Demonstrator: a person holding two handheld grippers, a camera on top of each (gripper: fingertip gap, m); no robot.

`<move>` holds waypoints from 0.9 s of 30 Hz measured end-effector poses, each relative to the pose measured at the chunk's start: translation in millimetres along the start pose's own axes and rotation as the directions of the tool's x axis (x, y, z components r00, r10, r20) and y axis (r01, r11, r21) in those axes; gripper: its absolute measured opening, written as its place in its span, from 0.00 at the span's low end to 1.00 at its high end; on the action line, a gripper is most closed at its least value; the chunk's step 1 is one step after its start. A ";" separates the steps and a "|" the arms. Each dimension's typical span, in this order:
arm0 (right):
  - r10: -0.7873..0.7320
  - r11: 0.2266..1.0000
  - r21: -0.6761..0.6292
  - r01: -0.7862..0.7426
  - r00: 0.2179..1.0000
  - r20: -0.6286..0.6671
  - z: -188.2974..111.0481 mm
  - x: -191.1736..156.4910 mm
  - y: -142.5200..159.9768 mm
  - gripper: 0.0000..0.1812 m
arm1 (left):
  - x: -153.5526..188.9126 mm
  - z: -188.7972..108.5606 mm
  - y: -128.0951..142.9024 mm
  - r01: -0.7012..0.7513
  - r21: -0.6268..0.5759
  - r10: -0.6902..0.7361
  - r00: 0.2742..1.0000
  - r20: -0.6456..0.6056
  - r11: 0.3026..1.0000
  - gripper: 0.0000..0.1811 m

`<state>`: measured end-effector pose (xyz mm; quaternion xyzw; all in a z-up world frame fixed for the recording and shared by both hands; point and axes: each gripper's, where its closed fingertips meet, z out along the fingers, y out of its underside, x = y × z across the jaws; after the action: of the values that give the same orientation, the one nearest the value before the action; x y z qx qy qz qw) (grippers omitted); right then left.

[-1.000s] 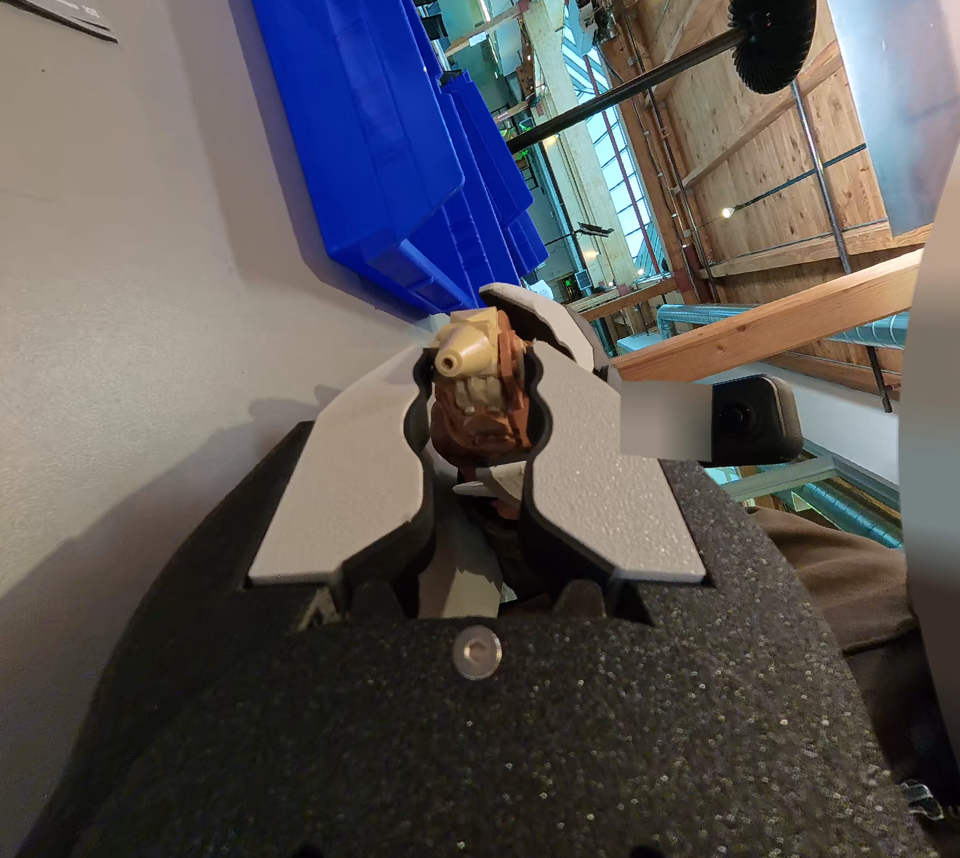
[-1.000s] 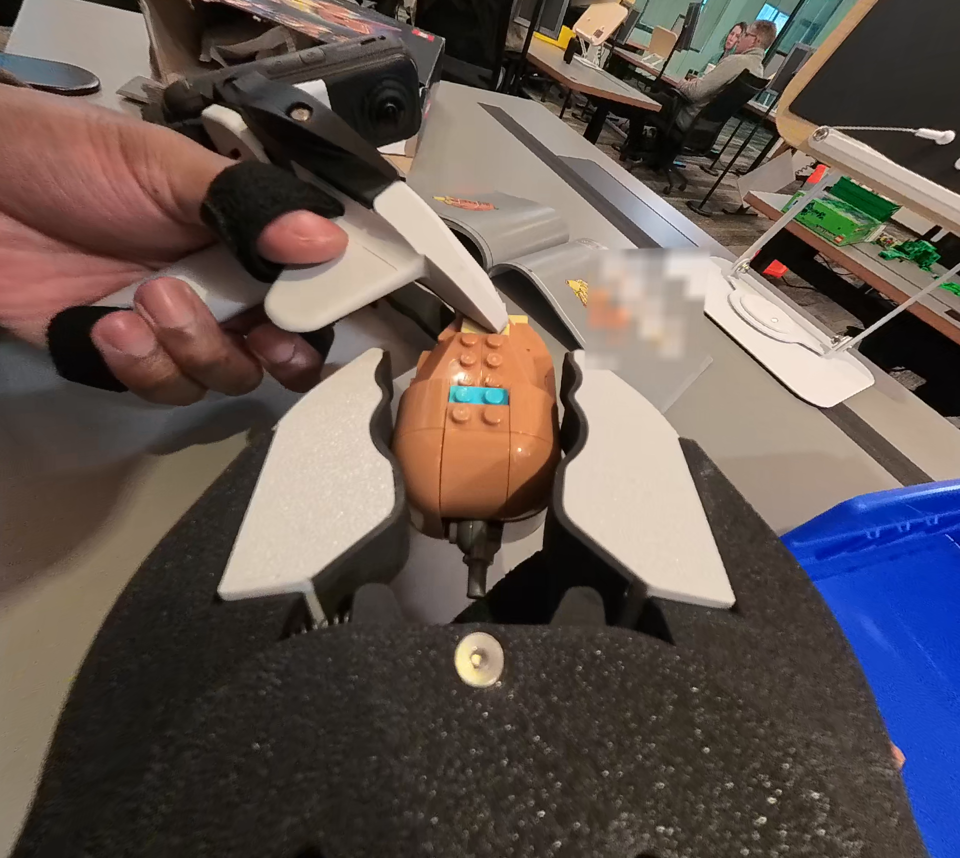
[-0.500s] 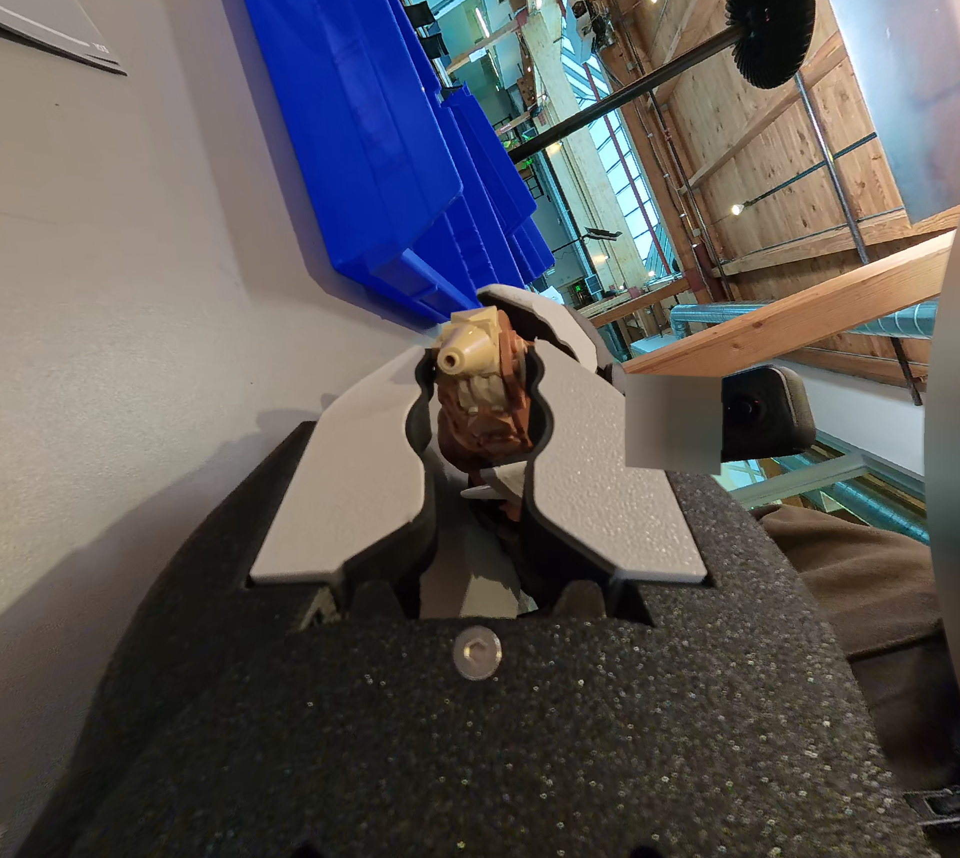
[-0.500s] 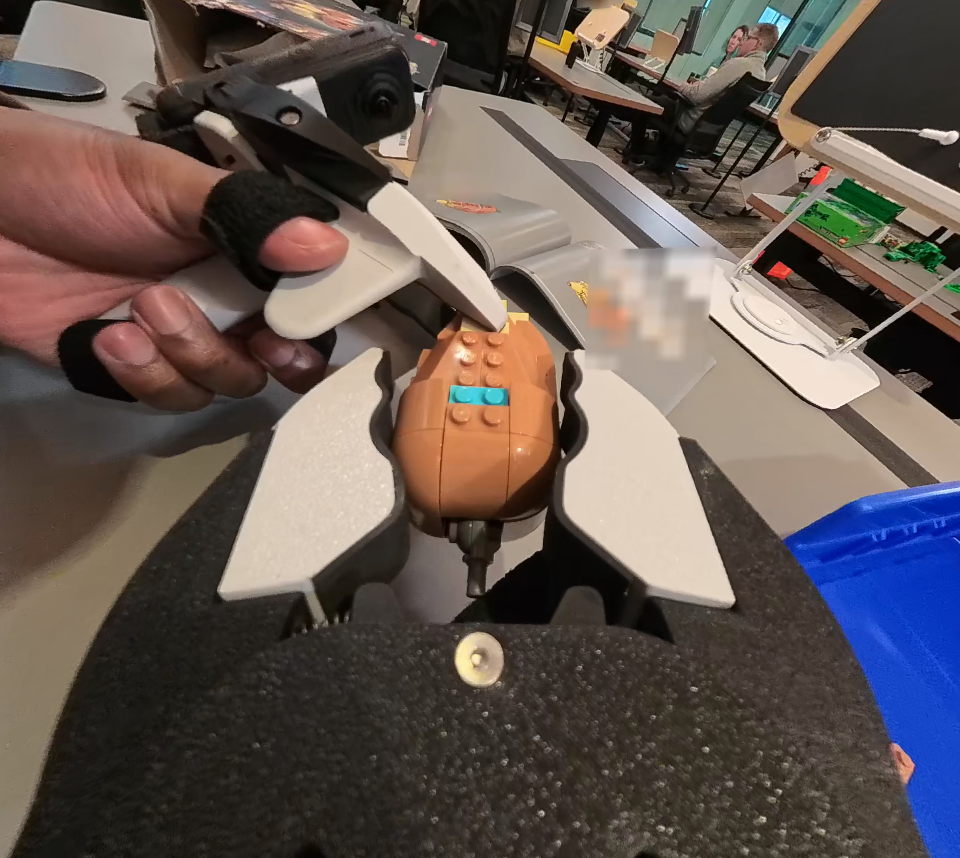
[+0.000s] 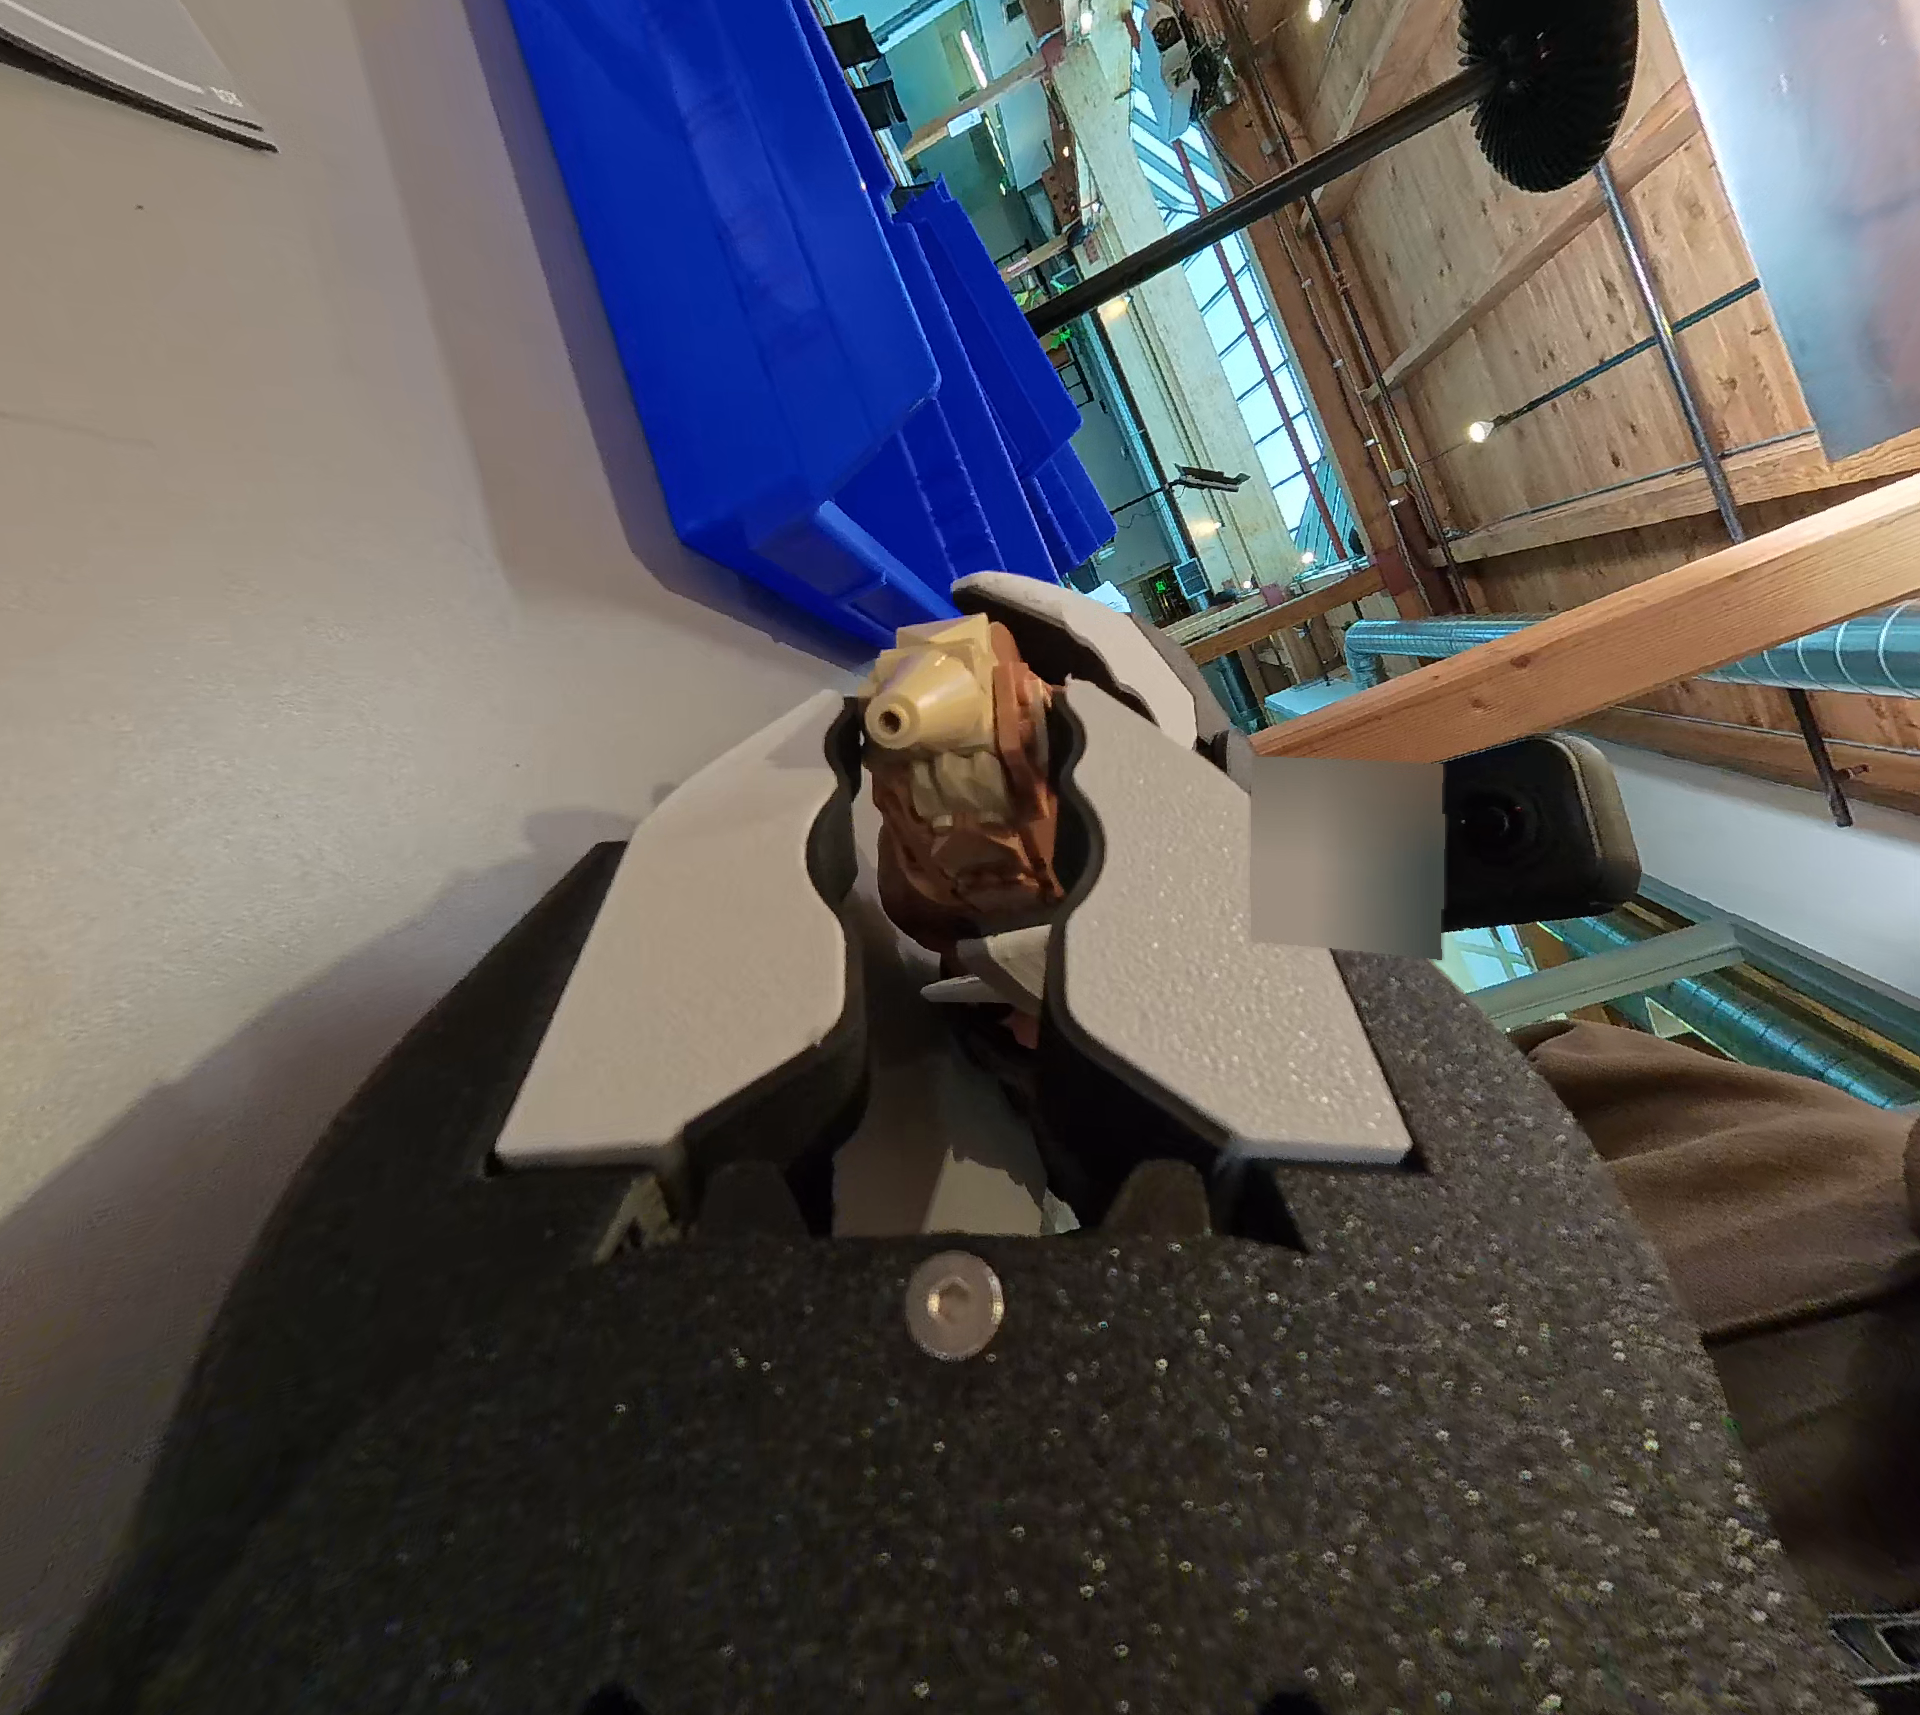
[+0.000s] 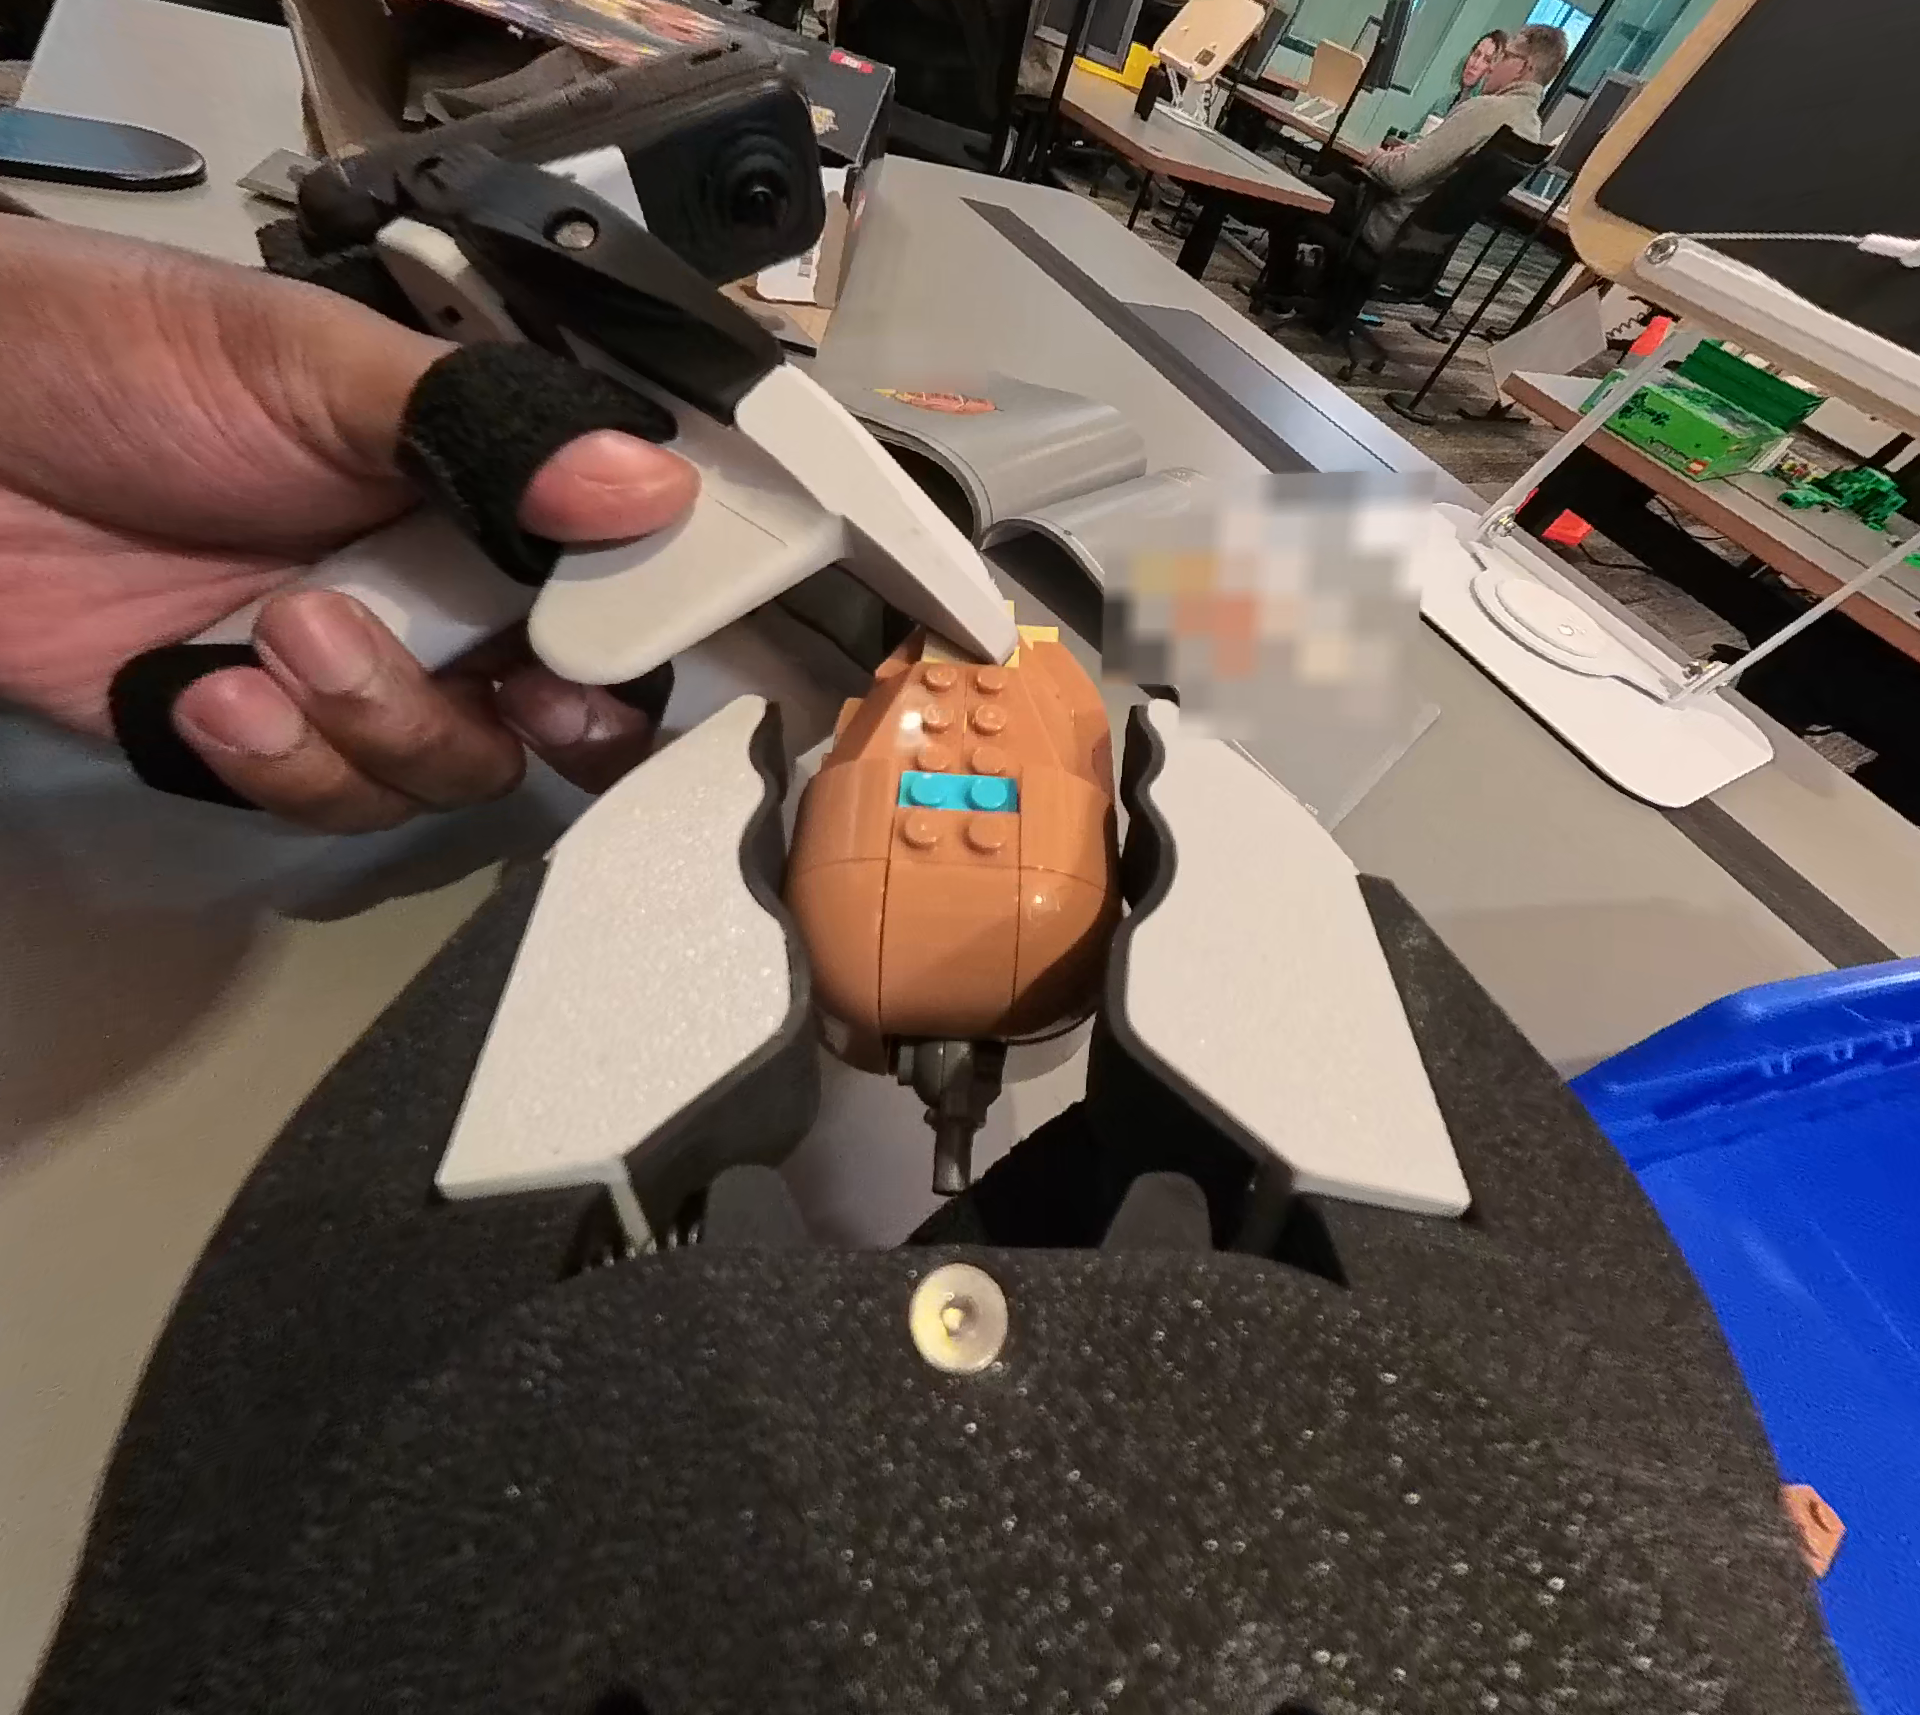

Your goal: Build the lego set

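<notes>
A rounded brown lego model [image 6: 951, 896] with a teal brick on its studded top is held above the grey table. My right gripper [image 6: 951, 782] is shut on its sides. A dark grey pin sticks out of its near end. My left gripper [image 6: 977, 637], held in a hand, comes in from the left and its fingertips pinch the model's far tan end. In the left wrist view my left gripper [image 5: 956, 761] is shut on that end of the model [image 5: 966, 834], where a tan cone [image 5: 920, 709] points at the camera. The right gripper's fingers [image 5: 1081, 657] show behind it.
Blue bins [image 5: 727, 211] stand on the table, and one is at the lower right of the right wrist view [image 6: 1787, 1250]. An open booklet [image 6: 1039, 450], a cardboard box [image 6: 468, 13] and a white lamp base [image 6: 1590, 689] lie beyond the model. People sit at far desks. Both grippers' tips are close together, under 4 cm apart.
Both grippers keep their hold on the model. The left gripper and its hand have shifted only slightly.
</notes>
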<state>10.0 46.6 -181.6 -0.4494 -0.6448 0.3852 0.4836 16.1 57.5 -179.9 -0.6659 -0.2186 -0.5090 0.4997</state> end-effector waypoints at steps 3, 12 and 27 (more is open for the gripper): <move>0.000 1.000 0.000 0.000 1.000 0.002 0.2 -0.4 0.0 0.35 | -0.7 0.1 0.0 0.009 0.001 -0.009 1.000 0.000 1.000 0.19; -0.001 1.000 0.010 0.001 1.000 0.003 0.4 -1.8 -1.5 0.35 | -1.3 0.8 -1.1 0.010 0.014 -0.011 1.000 0.003 1.000 0.19; 0.040 0.998 -0.046 -0.039 0.999 0.013 6.6 -4.8 9.0 0.35 | -9.0 -2.7 -2.6 0.011 0.044 -0.013 0.999 0.047 0.999 0.18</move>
<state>6.1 44.3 -192.9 -0.4703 -0.6476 0.3830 0.4611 9.3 58.1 -186.9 -0.6654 -0.2454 -0.4911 0.5058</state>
